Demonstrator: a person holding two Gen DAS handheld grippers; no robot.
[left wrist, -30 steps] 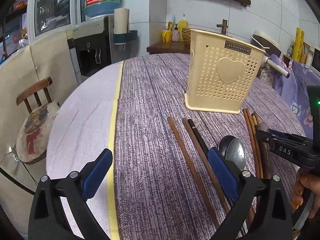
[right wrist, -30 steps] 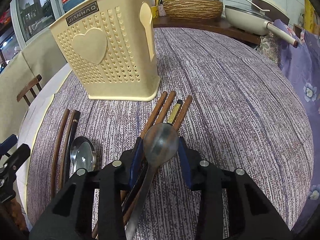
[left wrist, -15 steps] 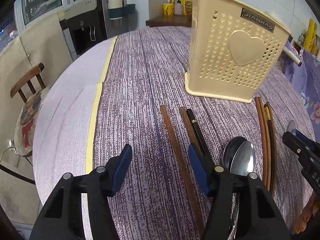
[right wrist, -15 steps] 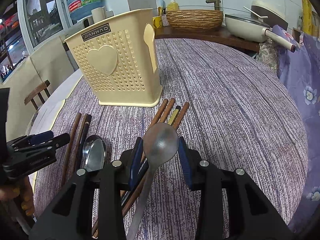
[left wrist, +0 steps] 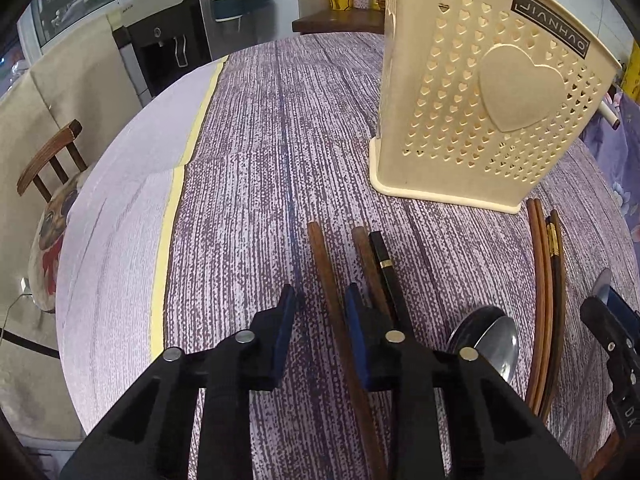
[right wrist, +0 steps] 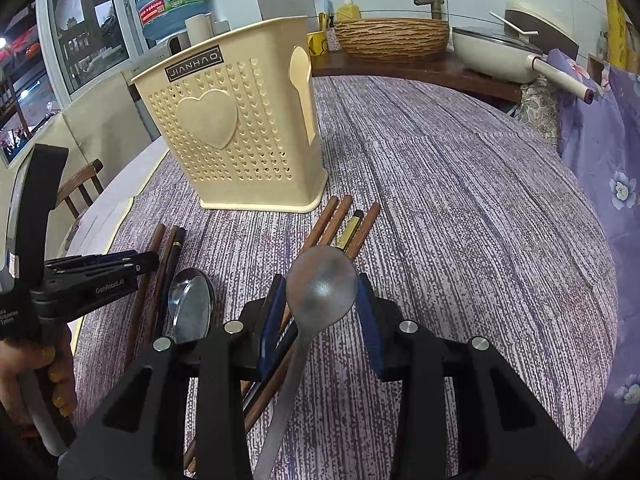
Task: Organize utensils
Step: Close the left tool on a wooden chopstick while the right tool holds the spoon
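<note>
**Right claw carries a spoon, left claw straddles a chopstick**

The right claw (right wrist: 322,308) is closed on a grey spoon (right wrist: 320,284); its bowl sits between the blue pads (right wrist: 270,320) and the handle runs back under the claw. Beneath it lie four chopsticks (right wrist: 340,224), their tips close to the front corner of the cream utensil holder (right wrist: 240,140).

The left claw (left wrist: 318,312) is parted, its pads (left wrist: 354,332) on either side of a brown chopstick (left wrist: 326,272) on the table, low over it; whether they touch it cannot be told. Just beside that one lie another brown chopstick (left wrist: 366,256) and a black one (left wrist: 384,264). Farther toward the right claw rests a shiny metal spoon (left wrist: 492,340). The holder (left wrist: 480,112) stands upright beyond the chopstick tips, near the middle of the purple tablecloth (left wrist: 260,160).
</note>
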